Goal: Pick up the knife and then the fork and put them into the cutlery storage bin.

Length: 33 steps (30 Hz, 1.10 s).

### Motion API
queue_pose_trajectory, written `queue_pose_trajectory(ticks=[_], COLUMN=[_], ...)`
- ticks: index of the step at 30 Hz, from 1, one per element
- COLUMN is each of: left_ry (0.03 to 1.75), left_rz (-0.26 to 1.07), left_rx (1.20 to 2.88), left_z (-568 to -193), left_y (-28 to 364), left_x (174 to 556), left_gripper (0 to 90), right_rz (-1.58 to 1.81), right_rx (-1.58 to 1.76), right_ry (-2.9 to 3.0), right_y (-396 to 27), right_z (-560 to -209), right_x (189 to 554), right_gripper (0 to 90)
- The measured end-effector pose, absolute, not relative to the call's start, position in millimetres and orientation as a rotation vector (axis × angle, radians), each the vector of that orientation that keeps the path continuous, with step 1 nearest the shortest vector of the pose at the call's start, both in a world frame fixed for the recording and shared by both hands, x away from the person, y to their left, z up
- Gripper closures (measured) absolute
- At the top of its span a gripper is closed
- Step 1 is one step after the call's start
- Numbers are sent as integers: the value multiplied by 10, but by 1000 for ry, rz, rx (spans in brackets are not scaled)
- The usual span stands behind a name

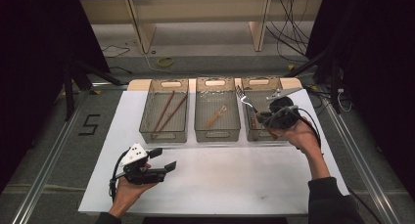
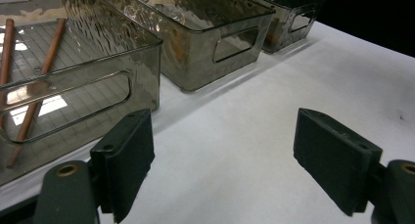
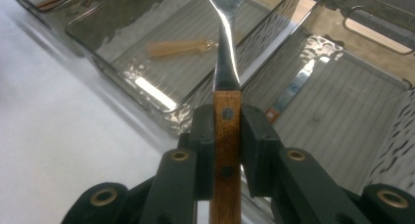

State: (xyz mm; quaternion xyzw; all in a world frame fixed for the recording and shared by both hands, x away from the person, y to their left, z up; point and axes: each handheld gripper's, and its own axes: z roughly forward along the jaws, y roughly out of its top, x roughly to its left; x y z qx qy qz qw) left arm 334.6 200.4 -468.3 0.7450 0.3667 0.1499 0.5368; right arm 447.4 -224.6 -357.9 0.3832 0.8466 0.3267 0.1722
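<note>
Fork (image 3: 226,62) | clamped by its wooden handle in right gripper (image 3: 227,131), held tines-up above right bin (image 1: 259,131), likely for sorting | left gripper (image 2: 222,170) kept released, idle over surface (image 2: 274,101)

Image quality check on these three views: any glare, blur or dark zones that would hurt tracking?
High view: white table lit bright, both sides beyond it near black, soft detail overall. Left gripper view: window-like glare patches on the left bin, rippled walls distort what lies inside. Right gripper view: fork handle sharp between the right gripper pads, its metal neck shiny; middle bin behind is softer, with bright streaks.
</note>
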Motion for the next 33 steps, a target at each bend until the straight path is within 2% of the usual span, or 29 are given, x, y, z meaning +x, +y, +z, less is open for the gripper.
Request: queue_pose_trajectory(ticks=[18,33], left_ry=[875,874], left_rz=[356,358], left_rx=[1772,1772], left_z=[-4687,-4688], left_y=[2004,2009], left_x=[3349,3354], left_gripper=[222,222], right_rz=[925,880], right_rx=[1186,1331], right_ry=[2347,2291], right_y=[-2242,-2348], right_z=[-3498,-3623], right_x=[4801,5058], right_gripper=[777,777])
